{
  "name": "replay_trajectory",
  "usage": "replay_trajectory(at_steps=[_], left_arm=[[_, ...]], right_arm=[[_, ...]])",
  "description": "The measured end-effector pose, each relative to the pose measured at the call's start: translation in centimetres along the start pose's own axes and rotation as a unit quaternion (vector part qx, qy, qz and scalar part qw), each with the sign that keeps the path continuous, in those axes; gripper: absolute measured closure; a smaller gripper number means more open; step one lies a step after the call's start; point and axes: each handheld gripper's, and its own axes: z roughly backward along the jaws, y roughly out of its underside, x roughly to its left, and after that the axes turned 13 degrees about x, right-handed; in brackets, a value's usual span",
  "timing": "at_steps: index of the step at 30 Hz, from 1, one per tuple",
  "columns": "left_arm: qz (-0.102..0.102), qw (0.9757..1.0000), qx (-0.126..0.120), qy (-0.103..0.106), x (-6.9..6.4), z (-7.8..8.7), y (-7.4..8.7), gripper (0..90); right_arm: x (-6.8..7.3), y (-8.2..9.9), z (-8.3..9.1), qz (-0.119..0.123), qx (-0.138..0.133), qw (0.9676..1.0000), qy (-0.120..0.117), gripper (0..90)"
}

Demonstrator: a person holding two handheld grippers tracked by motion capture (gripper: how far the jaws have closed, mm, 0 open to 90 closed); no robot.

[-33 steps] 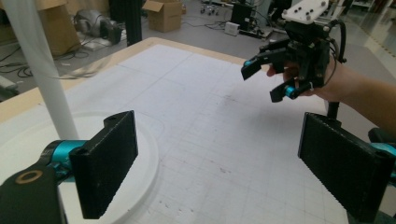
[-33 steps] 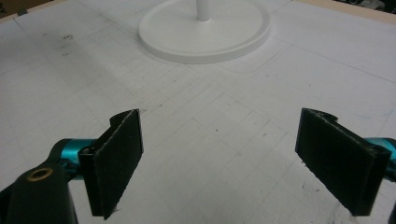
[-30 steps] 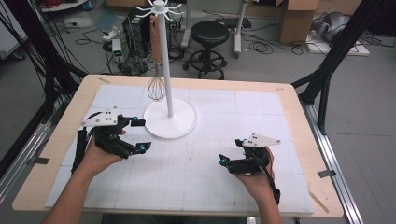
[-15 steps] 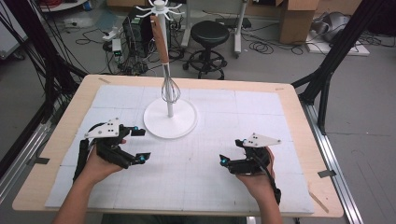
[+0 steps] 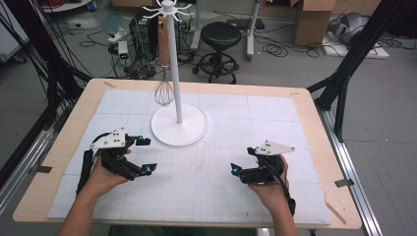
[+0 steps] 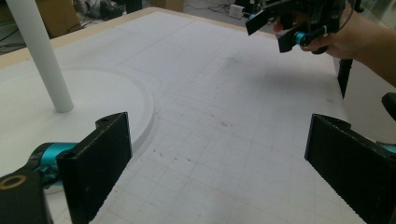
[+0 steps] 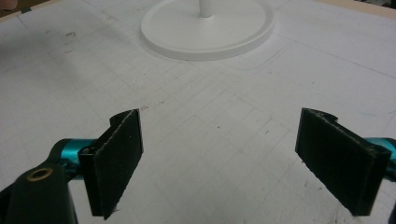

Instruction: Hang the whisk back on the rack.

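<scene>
A metal whisk (image 5: 164, 92) with a wooden handle hangs from a hook of the white stand (image 5: 173, 73), just left of its pole. My left gripper (image 5: 147, 155) sits low over the white mat, in front and left of the stand's round base (image 5: 193, 132). Its jaws have just been opening and stand wide with nothing between them (image 6: 224, 158). My right gripper (image 5: 243, 160) rests near the mat at the front right, open and empty (image 7: 229, 158). From the right gripper view the base (image 7: 208, 32) lies ahead.
The white gridded mat (image 5: 206, 191) covers a wooden table (image 5: 314, 105). In the left gripper view the pole (image 6: 44, 60) rises at the left and the other hand's gripper (image 6: 299, 23) shows far off. A stool (image 5: 221, 37), boxes and cables stand beyond the table.
My left hand has come down and toward the near edge. The whisk swung right across the pole and back to its left. The right hand kept still.
</scene>
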Motion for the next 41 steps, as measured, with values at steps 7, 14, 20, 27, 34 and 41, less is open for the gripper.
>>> replay_trajectory(at_steps=[7,14,20,27,34,41], left_arm=[[-0.003,1.0,-0.001,0.0,-0.2,0.13,-0.04,6.5],[-0.002,1.0,-0.003,-0.001,-0.13,0.16,-0.03,6.5],[-0.002,1.0,-0.006,-0.003,-0.27,0.17,-0.05,6.5],[-0.002,1.0,-0.006,-0.006,-0.19,0.13,-0.03,6.5],[-0.002,1.0,-0.004,-0.007,-0.16,0.06,0.0,6.5],[0.001,1.0,-0.003,-0.007,-0.08,0.01,0.05,6.5]], right_arm=[[0.22,-0.08,-0.11,0.005,0.002,1.0,0.003,13.7],[0.43,0.21,-0.28,0.009,0.014,0.9998,0.004,13.7],[0.28,0.3,-0.1,0.003,0.007,1.0,0.001,13.7],[0.1,0.42,-0.1,0.003,0.009,1.0,0.002,13.7],[0.02,0.44,-0.16,0.001,0.008,1.0,0.001,13.7],[-0.05,0.5,-0.16,0.0,0.009,1.0,0.0,13.7]])
